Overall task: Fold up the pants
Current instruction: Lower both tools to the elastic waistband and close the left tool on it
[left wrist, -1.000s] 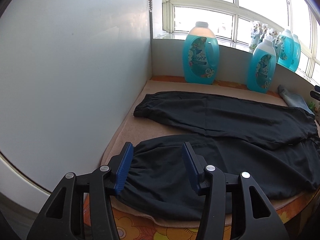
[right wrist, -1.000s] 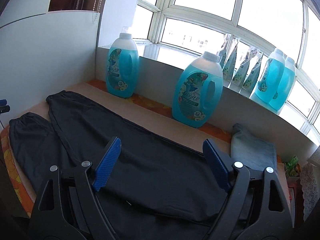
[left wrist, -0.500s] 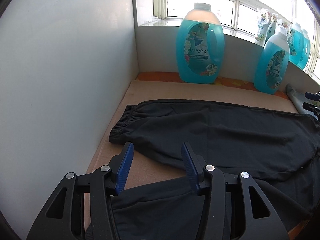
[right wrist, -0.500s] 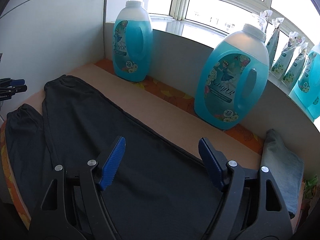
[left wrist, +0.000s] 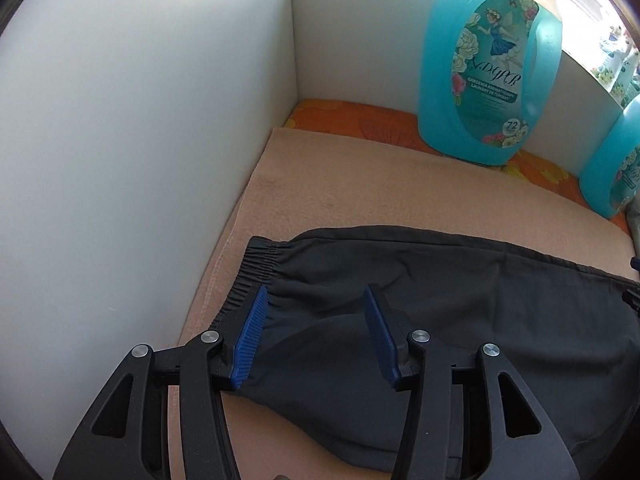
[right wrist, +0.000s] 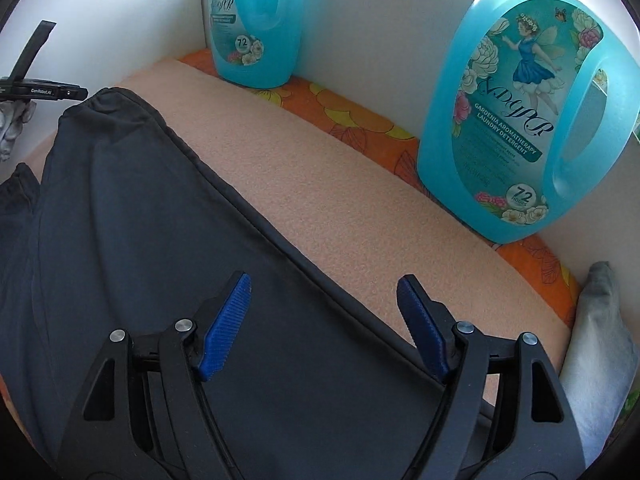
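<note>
Black pants lie flat on a beige mat, legs running to the left. The far leg's elastic cuff sits close to the white side wall. My left gripper hovers just over that cuff end, tilted down. It is open, with the cloth lying below the blue pads and not pinched. My right gripper is open wide above the far edge seam of the pants, where cloth meets mat, and holds nothing. The near leg's cuff peeks in at the left edge of the right wrist view.
Two large blue detergent bottles stand along the back wall on an orange floral cloth. A white panel closes the left side. A folded grey cloth lies at the mat's right end.
Both grippers have moved forward and down toward the far pant leg. The left went from the near cuff to the far cuff. The right jaws narrowed slightly.
</note>
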### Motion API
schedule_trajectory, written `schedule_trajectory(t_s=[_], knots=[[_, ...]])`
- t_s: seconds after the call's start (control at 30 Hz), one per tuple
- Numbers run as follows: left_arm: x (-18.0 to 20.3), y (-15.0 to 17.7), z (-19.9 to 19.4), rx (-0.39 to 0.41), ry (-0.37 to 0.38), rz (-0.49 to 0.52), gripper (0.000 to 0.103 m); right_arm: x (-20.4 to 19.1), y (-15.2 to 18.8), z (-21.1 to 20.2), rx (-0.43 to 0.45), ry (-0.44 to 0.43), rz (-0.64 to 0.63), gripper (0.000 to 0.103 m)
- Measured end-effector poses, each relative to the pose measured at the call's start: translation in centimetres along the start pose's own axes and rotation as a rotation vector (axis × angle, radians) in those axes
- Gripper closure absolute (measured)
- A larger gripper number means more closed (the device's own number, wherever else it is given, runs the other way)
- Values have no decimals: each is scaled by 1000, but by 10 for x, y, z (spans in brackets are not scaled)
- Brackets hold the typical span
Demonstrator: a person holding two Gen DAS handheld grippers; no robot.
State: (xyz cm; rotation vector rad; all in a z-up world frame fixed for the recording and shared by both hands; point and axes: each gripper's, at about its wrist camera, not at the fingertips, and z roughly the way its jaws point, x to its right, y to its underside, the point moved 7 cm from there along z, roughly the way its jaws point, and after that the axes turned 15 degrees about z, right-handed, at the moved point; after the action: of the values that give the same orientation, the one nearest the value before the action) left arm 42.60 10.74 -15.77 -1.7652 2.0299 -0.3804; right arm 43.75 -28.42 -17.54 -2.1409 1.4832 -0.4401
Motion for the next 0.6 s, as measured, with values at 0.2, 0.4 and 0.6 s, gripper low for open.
schedule_trajectory(t_s=[0.2,0.4,0.6], knots=[[-16,-14,30,-48,-24,-22,48,5,-1,14,-28,-20,-9,24],[-19,-19,46,-80,-28,-10,48,7,1,25,-57,-25,-31,24],[-17,-14,57,-76,-33,2,48,9,1,32,-75,-67,-2,24]])
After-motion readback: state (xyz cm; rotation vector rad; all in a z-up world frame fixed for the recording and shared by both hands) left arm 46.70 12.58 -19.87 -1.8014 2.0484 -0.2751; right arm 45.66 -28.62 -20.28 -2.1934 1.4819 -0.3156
